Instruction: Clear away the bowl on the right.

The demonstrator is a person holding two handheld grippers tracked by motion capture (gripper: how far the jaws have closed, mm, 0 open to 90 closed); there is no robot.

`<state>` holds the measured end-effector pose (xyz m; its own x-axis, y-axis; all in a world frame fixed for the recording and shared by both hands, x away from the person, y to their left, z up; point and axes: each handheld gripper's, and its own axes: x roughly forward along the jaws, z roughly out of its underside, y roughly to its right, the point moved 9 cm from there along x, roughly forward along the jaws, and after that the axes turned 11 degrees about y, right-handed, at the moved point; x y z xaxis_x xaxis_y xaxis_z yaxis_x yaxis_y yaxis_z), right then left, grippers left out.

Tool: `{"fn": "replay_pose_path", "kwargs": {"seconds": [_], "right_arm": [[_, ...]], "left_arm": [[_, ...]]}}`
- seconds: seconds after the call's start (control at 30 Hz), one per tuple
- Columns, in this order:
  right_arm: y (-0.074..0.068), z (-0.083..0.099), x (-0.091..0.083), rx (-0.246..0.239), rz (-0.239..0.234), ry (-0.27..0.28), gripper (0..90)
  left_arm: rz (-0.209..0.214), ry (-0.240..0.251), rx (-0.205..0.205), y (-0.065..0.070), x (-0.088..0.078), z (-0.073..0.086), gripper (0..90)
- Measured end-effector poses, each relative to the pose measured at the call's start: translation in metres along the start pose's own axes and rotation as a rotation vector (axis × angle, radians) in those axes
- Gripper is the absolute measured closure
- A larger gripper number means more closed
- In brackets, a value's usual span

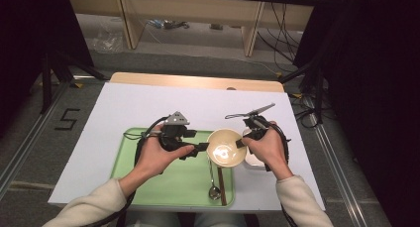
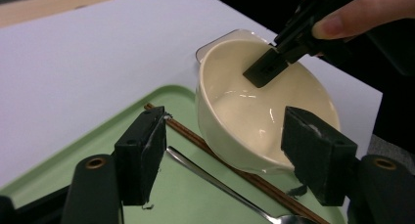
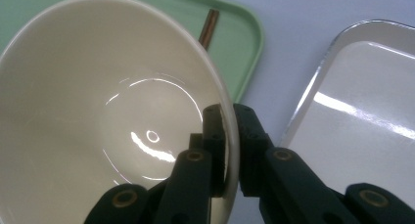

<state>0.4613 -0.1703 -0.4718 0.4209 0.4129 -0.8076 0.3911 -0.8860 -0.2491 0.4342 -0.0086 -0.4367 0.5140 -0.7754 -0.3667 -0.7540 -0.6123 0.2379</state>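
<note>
My right gripper [image 3: 230, 131] is shut on the rim of a cream bowl [image 3: 98, 111], one pad inside and one outside. The empty, glossy bowl [image 1: 225, 147] hangs tilted over the right end of a green tray [image 1: 148, 182]. My left gripper [image 1: 200, 148] stands open just left of the bowl. In the left gripper view the bowl [image 2: 254, 116] sits just beyond the spread jaws, and the pads do not press on it. The right gripper's inner pad [image 2: 266, 67] shows inside the bowl.
A metal spoon [image 1: 213, 190] and brown chopsticks [image 1: 221, 185] lie on the tray under the bowl. A shallow white rectangular dish [image 3: 362, 121] rests on the white table sheet right of the tray. The sheet's far half is bare.
</note>
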Motion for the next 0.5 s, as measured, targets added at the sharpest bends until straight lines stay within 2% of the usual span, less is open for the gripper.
{"fn": "replay_pose_path", "kwargs": {"seconds": [0.07,0.1,0.2,0.27,0.3,0.33,0.4,0.47,0.5], "right_arm": [[-0.003,-0.001,0.001,-0.029,-0.009,0.011,85.6],[-0.005,0.000,0.000,-0.005,0.017,-0.001,85.6],[-0.010,-0.002,0.001,-0.038,-0.014,0.019,85.6],[-0.014,-0.001,0.001,-0.021,-0.006,0.015,85.6],[-0.015,-0.002,0.000,-0.043,-0.018,0.026,85.6],[-0.017,-0.001,-0.001,-0.024,-0.002,0.016,85.6],[-0.018,-0.002,0.000,-0.054,-0.017,0.028,85.6],[-0.021,-0.001,0.000,-0.043,-0.005,0.016,85.6],[-0.020,-0.002,0.001,-0.069,-0.010,0.028,85.6]], "left_arm": [[-0.009,-0.025,-0.011,-0.002,0.005,0.003,33.7],[-0.013,-0.035,-0.022,-0.002,0.007,0.004,34.2],[-0.022,-0.070,-0.027,-0.002,0.014,0.007,37.5],[-0.029,-0.109,-0.012,-0.004,0.016,0.010,40.3],[-0.036,-0.118,-0.017,-0.005,0.018,0.012,40.9],[-0.039,-0.129,-0.023,-0.004,0.019,0.013,41.6],[-0.045,-0.140,-0.027,-0.004,0.022,0.014,44.0],[-0.058,-0.155,-0.012,-0.006,0.023,0.016,46.4],[-0.067,-0.159,-0.014,-0.007,0.024,0.017,47.9]]}}
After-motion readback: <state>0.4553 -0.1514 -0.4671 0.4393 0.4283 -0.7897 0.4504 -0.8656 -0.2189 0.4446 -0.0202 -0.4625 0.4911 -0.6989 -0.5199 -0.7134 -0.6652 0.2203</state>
